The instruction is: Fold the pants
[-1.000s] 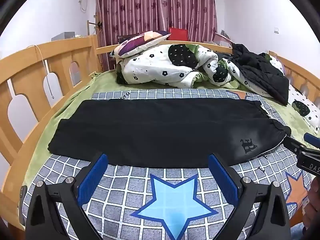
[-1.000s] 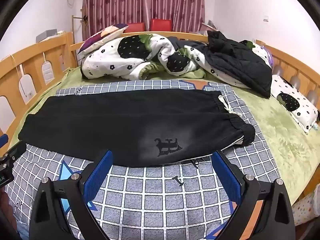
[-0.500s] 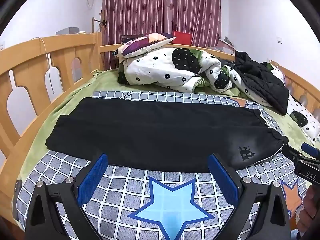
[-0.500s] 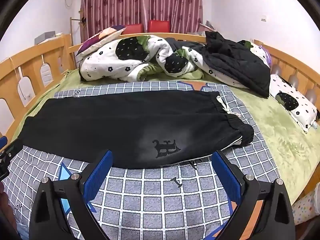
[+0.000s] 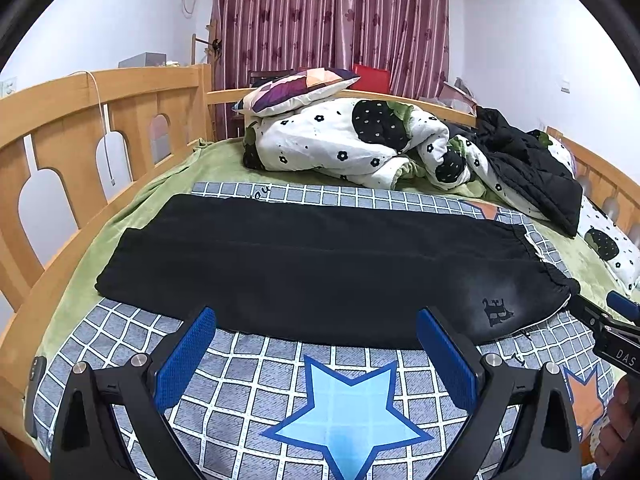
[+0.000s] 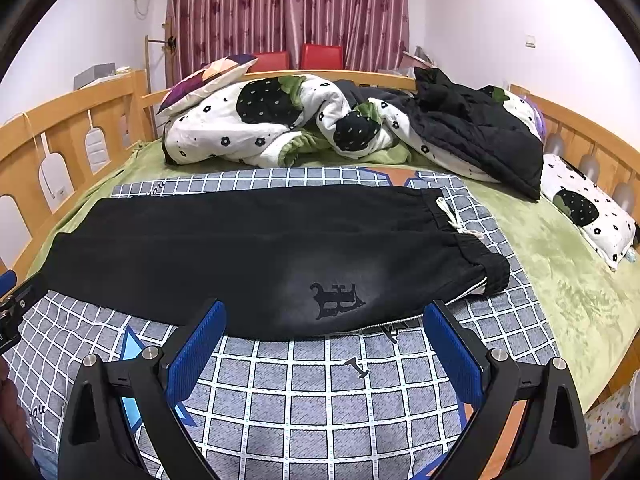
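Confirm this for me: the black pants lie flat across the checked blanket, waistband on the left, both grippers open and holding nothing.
One thing is wrong: the waistband of the black pants is on the right, as the right wrist view shows, drawstring included. The rest holds: they lie flat on the checked blanket, and the left gripper and right gripper are open and holding nothing.

- I see a wooden bed frame (image 5: pixel 72 128) with arched cut-outs along its rail.
- Behind the bed hangs a dark red curtain (image 5: pixel 332 20) with flower print.
- The walls (image 6: pixel 500 12) are white and evenly lit.
- Two red chairs (image 6: pixel 320 56) stand behind the headboard.
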Motion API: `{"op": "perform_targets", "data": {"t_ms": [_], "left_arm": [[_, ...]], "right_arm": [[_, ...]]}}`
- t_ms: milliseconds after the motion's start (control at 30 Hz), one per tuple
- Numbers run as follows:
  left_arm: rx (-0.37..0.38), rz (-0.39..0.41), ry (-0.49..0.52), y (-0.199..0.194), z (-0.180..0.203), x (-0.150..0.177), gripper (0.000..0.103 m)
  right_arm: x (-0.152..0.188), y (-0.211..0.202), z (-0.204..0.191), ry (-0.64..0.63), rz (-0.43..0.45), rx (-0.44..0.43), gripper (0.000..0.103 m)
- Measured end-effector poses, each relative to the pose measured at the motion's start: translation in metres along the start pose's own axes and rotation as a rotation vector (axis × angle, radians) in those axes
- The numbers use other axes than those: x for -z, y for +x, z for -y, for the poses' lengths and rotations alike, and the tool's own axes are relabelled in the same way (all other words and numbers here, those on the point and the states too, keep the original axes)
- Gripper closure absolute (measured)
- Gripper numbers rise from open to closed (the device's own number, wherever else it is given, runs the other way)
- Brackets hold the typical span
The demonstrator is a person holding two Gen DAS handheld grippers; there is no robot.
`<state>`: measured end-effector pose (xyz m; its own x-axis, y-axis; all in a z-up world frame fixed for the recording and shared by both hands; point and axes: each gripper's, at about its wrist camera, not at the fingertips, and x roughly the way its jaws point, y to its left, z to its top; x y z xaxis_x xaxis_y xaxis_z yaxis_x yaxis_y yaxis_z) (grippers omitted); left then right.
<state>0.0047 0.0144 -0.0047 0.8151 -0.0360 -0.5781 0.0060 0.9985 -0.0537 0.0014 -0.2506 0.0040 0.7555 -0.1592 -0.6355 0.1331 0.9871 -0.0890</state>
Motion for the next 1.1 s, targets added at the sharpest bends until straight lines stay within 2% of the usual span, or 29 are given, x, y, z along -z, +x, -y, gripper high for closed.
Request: {"op": "perform_targets", "data": {"t_ms": [1100], "left_arm": [[0.005, 0.007, -0.012, -0.0013, -0.003, 0.0005, 0.002]], "right_arm": [[0.0007, -0.0082, -0.0034, -0.013, 0.033, -0.01, 0.005]]}}
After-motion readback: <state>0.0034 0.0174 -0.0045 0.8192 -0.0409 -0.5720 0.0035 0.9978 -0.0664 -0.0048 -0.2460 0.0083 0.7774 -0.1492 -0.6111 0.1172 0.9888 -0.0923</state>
